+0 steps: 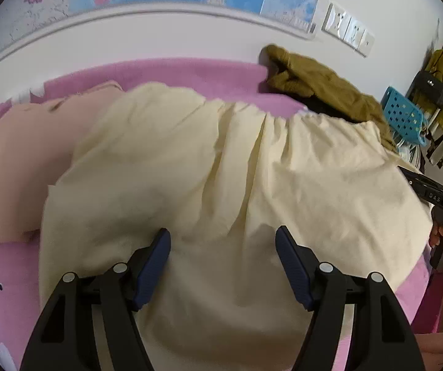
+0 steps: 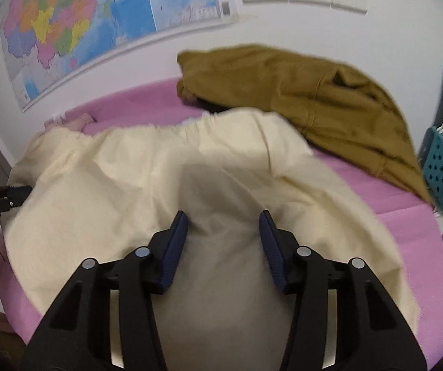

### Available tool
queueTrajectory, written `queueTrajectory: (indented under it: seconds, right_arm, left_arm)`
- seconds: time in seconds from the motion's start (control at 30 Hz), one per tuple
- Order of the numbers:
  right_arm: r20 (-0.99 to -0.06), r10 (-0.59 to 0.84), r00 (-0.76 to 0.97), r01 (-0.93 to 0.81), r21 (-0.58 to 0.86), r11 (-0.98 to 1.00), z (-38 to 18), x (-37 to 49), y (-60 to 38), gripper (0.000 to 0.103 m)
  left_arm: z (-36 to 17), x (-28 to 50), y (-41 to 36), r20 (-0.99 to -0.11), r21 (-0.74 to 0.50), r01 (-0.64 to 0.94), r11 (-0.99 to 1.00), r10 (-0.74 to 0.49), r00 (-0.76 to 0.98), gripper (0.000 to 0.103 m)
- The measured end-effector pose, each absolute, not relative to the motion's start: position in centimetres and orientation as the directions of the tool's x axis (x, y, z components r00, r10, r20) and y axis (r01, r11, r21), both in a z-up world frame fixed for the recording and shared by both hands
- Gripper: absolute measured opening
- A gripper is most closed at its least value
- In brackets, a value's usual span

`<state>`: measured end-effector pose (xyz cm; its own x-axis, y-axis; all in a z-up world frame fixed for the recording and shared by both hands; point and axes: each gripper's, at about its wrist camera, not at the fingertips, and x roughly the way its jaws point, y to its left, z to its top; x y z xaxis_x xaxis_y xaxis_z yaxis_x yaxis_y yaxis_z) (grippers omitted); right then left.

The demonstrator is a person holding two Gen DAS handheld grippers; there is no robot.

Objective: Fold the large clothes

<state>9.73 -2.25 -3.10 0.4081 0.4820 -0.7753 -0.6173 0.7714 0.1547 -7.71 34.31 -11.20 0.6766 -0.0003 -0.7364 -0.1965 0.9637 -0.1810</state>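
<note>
While both jaws are spread with nothing pinched between them, the left gripper (image 1: pixel 223 241) is held directly over the large cream-yellow cotton garment (image 1: pixel 221 160), angled steeply down at it. The right gripper (image 2: pixel 223 225) is likewise spread and empty above the same garment, nearer its right-hand end. The garment is laid across the pink fleece bed cover (image 2: pixel 391 191), its long axis running left to right across both grippers, its gathered edge turned toward the white wall (image 1: pixel 159 37). Beyond the garment's right end, an olive-brown crumpled garment (image 2: pixel 298 86) is seen; beside its left end, a pale pink cloth (image 1: pixel 14 167). Either hand is judged about equally near, each to its own end.
</note>
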Motion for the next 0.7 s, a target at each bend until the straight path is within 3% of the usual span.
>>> queueTrajectory:
  seconds: [0.13,0.23,0.43,0.7]
  right_arm:
    - [-0.685,0.626,0.373,-0.705,0.229,0.671,0.4,6.6,-1.1,0.05]
    - [-0.683,0.669,0.293,-0.783,0.23,0.578,0.5,4.5,2.1,0.051]
    - [-0.793,0.566,0.227,-0.795,0.185,0.577,-5.1,4.2,5.7,0.051]
    - [-0.744,0.624,0.238,-0.783,0.233,0.576,-2.7,2.9,4.8,0.053]
  left_arm:
    - [-9.4,-8.6,33.8,-0.693,-0.196,-0.174,0.965,-0.011,0.721,0.068]
    - [-8.9,-7.9,32.1,-0.679,-0.18,-0.132,0.975,-0.026,0.734,0.07]
    - [-12.1,-5.8,29.8,-0.738,-0.146,-0.122,0.982,-0.026,0.675,0.073]
    - [-11.5,-6.5,29.4,-0.725,-0.11,-0.158,0.981,0.03,0.688,0.073]
